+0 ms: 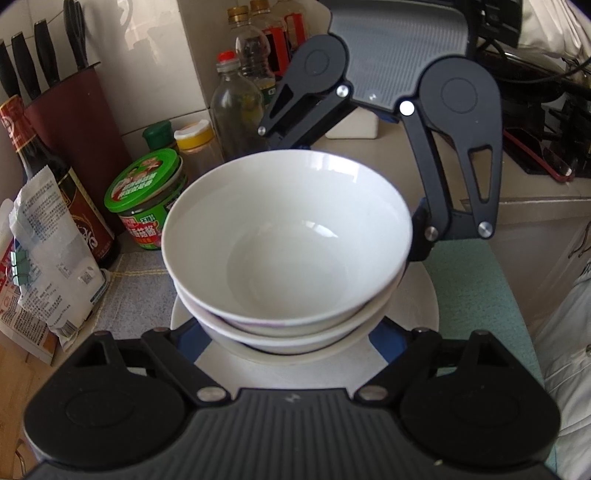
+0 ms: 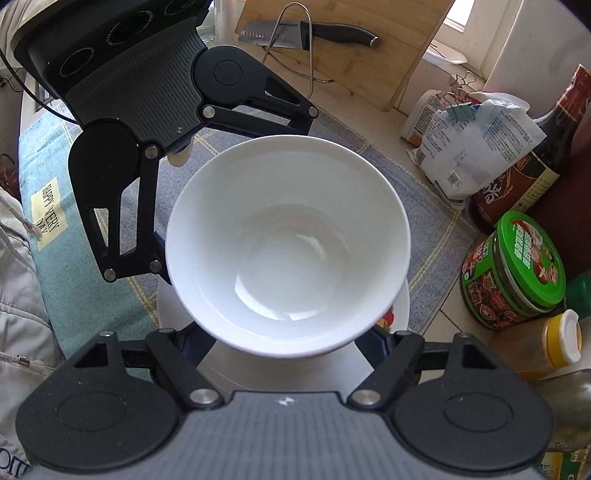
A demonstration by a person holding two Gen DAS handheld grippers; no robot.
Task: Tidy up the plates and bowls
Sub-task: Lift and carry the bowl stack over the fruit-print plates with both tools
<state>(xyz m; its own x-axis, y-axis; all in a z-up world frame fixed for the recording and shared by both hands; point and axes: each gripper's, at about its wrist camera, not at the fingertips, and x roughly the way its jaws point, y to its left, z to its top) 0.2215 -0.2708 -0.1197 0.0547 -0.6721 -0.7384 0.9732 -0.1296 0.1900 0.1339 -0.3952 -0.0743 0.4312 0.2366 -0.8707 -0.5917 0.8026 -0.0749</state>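
A stack of white bowls (image 1: 288,240) sits on a white plate (image 1: 417,306) over a checked cloth. The top bowl (image 2: 288,240) fills the middle of both views. My left gripper (image 1: 288,332) reaches around the near side of the stack, its blue-padded fingers (image 1: 188,336) spread on either side of the lower bowls. My right gripper (image 2: 288,339) does the same from the opposite side, fingers (image 2: 380,338) wide at the stack's base. Each gripper shows in the other's view, beyond the bowls. Fingertips are hidden under the bowls; whether they touch is unclear.
Left wrist view: knife block (image 1: 70,99), dark sauce bottle (image 1: 59,184), green-lidded jar (image 1: 147,195), yellow-capped jar (image 1: 195,144), oil bottles (image 1: 240,103) and a white packet (image 1: 51,251). Right wrist view: a cutting board (image 2: 343,48) and a knife (image 2: 306,33) stand behind.
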